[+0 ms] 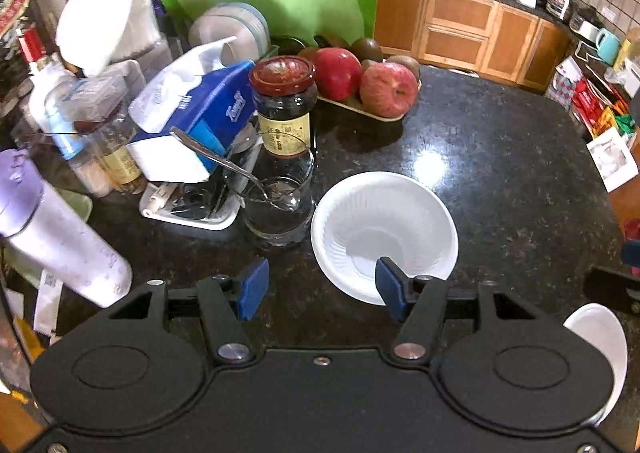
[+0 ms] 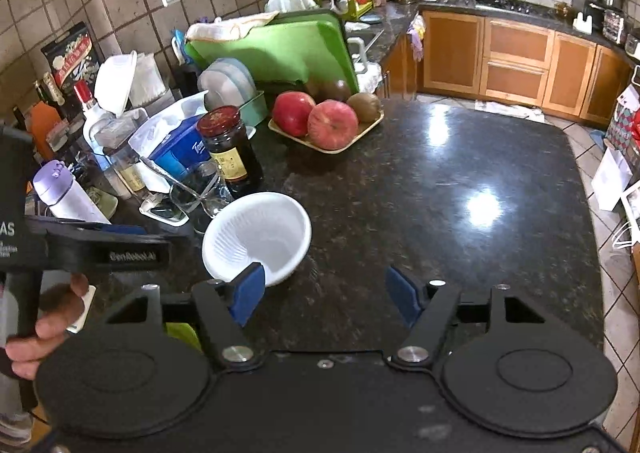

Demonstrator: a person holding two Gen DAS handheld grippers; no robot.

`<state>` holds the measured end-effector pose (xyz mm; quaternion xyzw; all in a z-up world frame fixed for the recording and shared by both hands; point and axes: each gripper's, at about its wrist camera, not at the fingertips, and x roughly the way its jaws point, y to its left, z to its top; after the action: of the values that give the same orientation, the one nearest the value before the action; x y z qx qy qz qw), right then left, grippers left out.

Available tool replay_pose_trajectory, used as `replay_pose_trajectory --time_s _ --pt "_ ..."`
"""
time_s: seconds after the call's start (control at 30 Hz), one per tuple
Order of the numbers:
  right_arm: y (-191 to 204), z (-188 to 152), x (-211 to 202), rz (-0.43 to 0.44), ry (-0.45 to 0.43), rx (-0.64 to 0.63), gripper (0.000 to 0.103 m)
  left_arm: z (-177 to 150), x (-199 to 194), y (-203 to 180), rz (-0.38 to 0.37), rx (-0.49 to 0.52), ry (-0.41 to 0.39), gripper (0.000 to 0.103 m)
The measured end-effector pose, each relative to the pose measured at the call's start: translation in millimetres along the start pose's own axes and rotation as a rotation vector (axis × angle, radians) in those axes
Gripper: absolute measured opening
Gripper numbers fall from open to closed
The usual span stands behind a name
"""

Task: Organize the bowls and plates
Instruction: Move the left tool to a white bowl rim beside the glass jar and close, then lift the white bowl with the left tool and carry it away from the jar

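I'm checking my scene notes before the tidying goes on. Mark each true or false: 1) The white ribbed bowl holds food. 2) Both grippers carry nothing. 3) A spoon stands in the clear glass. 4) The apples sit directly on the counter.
1) False: the white ribbed bowl is empty.
2) True: the left gripper and right gripper are open, nothing between the fingers.
3) True: the metal spoon leans in the clear glass.
4) False: the red apples lie on a tan tray.

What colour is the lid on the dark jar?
Dark red lid on the jar, clearest in the left wrist view.
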<state>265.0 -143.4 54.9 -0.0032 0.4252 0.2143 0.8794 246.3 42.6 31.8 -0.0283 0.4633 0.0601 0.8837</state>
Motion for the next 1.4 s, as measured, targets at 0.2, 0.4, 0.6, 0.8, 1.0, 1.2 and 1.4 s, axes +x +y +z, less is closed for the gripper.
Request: replay_pose_trajectory --time_s 0.2,0.4,0.6,0.8,1.0,1.2,1.4 --pt "9 11 36 -0.031 0.039 0.006 0.068 9 19 6 -0.04 0.023 0.019 0.063" --pt "12 18 71 -0.06 0.08 0.003 0.064 18 37 10 -0.064 0.039 0.042 0.063" --pt "19 25 99 -0.052 0.123 -0.008 0.058 26 54 14 -0.084 0.041 0.069 0.061" --pt "19 32 124 -0.03 0.167 -0.012 0.048 30 67 17 -0.111 0.029 0.106 0.057" --pt "17 38 145 -0.021 0.202 -0.015 0.041 33 78 14 -0.119 0.043 0.134 0.049" --pt "12 37 158 -0.005 0.237 -0.003 0.029 35 85 13 -0.126 0.041 0.153 0.038" --pt "11 36 161 0.007 0.242 -0.005 0.021 36 88 13 -0.118 0.046 0.157 0.026"
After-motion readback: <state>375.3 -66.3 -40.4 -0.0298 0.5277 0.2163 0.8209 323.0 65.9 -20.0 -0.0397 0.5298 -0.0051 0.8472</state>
